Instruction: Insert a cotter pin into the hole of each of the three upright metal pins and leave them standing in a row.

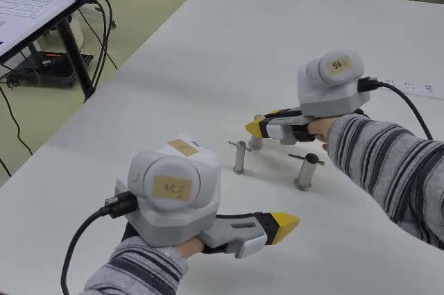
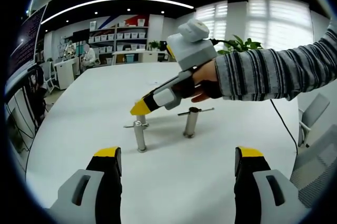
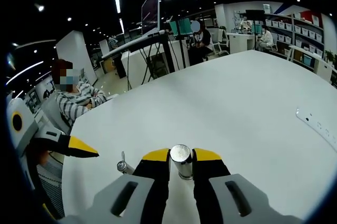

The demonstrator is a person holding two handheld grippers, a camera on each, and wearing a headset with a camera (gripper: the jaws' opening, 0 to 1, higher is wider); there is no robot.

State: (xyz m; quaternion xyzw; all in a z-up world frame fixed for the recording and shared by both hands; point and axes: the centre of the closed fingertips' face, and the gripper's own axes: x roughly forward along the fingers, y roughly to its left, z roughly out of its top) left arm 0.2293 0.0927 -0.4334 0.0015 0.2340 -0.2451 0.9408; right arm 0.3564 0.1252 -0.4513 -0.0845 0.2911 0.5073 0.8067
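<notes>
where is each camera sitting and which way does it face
Head view: on the headset, looking down at the table, three metal pins and both grippers; striped sleeves show.
Left gripper view: on the left gripper, facing the right gripper; own jaws open.
Right gripper view: on the right gripper, facing along the table; own jaws clamp one metal pin.
All share the pins.

Left gripper, grey body with yellow-tipped black jaws (image 2: 176,155): held low on the near side, pointing toward the person's right, jaws spread wide with nothing between them. Left forearm in a grey striped sleeve (image 1: 139,273) enters from the bottom edge.

Right gripper, same build (image 1: 255,128): reaches in from the right and points left, jaws pressed against both sides of an upright silver metal pin (image 3: 180,155). Right forearm in a striped sleeve (image 1: 388,170), angled downward.
</notes>
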